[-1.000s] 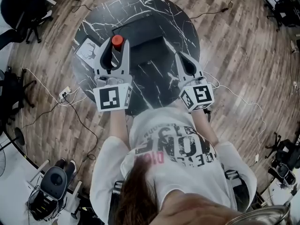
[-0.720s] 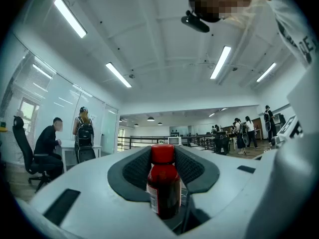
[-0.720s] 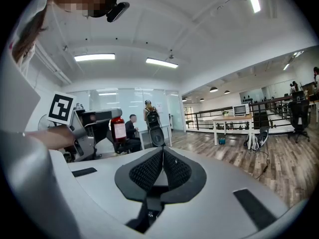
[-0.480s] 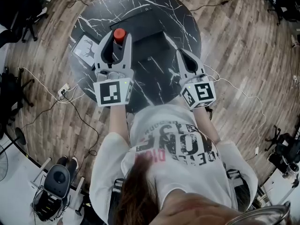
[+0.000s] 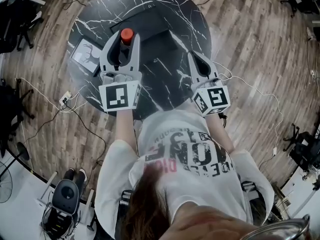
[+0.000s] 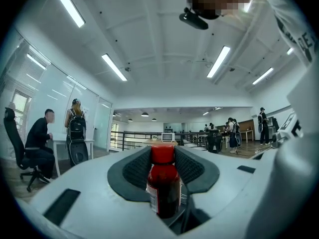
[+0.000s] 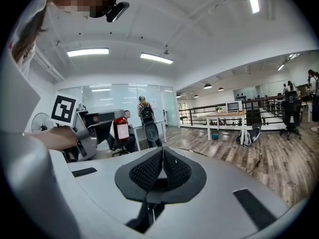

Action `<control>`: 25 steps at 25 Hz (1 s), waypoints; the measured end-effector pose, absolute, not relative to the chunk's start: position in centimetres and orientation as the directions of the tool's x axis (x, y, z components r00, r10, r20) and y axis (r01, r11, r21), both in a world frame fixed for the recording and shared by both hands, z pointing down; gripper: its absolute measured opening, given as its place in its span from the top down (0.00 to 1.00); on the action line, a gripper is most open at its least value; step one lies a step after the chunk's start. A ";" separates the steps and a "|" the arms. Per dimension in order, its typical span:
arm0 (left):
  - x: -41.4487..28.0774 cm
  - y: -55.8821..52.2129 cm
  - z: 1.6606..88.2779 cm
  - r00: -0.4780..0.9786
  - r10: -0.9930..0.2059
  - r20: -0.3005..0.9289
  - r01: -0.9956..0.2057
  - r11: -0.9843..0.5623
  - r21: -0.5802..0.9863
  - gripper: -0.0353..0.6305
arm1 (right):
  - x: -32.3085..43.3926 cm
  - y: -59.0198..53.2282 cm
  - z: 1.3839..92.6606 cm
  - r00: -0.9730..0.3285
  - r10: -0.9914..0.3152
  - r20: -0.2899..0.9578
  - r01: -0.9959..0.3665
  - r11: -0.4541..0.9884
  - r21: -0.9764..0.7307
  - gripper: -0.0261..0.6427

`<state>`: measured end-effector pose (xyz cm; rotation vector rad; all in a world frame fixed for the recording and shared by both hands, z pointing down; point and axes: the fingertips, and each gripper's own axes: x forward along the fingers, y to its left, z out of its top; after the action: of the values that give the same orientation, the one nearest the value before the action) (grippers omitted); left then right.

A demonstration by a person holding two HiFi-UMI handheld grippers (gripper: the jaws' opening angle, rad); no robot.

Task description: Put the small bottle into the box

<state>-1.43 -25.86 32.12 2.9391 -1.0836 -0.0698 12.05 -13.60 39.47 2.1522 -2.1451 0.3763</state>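
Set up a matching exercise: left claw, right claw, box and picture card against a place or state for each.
1 left claw
2 right claw
3 box
4 picture card

A at the table's left edge
B shut, empty
C shut on the small bottle
D mid-table, ahead of both claws

Pairs: 1-C, 2-B, 3-D, 4-A

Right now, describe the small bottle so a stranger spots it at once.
Find the round black marble table, then the left gripper over it. The small bottle stands upright, gripped between its jaws: dark red, bright red cap, pale label. The right gripper beside it is shut and empty.
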 end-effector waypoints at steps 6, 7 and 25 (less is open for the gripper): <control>-0.5 -26.3 33.3 0.775 -0.632 -0.015 -0.632 -0.775 0.028 0.73 | 12.6 -12.9 40.0 0.020 -0.970 0.244 -0.992 -0.049 -0.115 0.96; -0.4 -26.3 33.4 0.777 -0.630 -0.014 -0.629 -0.777 0.030 0.73 | 12.7 -12.8 40.0 0.025 -0.969 0.246 -0.992 -0.055 -0.114 0.96; 1.7 -27.4 36.2 0.808 -0.589 0.017 -0.589 -0.806 0.059 0.73 | 12.9 -11.8 41.8 0.070 -0.957 0.280 -0.986 -0.109 -0.124 0.96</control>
<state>1.69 -27.43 36.15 2.9285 -0.9555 -0.0027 12.90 -11.83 41.76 2.2238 -2.0283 0.4479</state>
